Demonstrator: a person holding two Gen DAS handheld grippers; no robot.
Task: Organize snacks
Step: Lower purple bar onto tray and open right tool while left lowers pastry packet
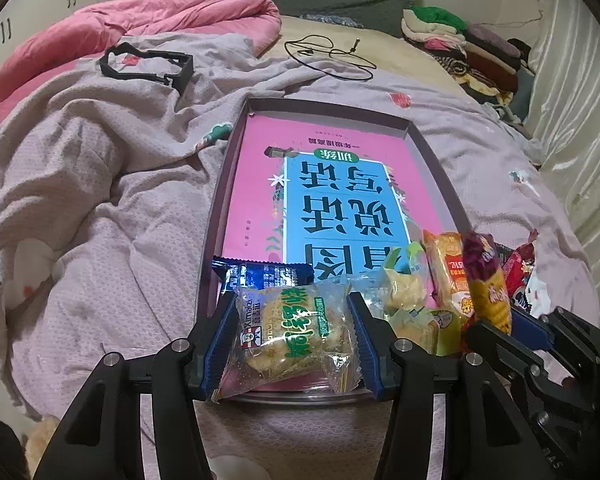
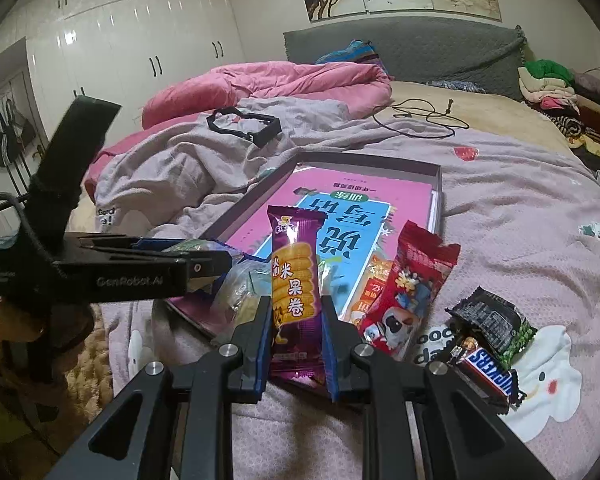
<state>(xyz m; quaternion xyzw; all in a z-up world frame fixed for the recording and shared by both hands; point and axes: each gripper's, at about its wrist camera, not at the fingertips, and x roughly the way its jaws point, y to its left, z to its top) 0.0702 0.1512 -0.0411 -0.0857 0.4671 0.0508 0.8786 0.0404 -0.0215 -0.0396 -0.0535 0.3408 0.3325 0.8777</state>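
Left hand-held gripper (image 1: 292, 336) grasping clear cookie pack (image 1: 288, 332); right hand-held gripper (image 2: 296, 332) grasping purple snack stick (image 2: 296, 280). Several snacks inside tray (image 1: 432, 152) at 6 o'clock; candy bar (image 2: 488, 372), red pack (image 2: 408, 292) on bed at 4 o'clock, unsorted.

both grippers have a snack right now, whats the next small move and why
Probably lower the left gripper a little further and open it, leaving the clear-wrapped cake in the near end of the tray. That packet is already pinched over the tray's near edge, beside the blue packet. The right gripper holds the purple corn roll upright and can follow.
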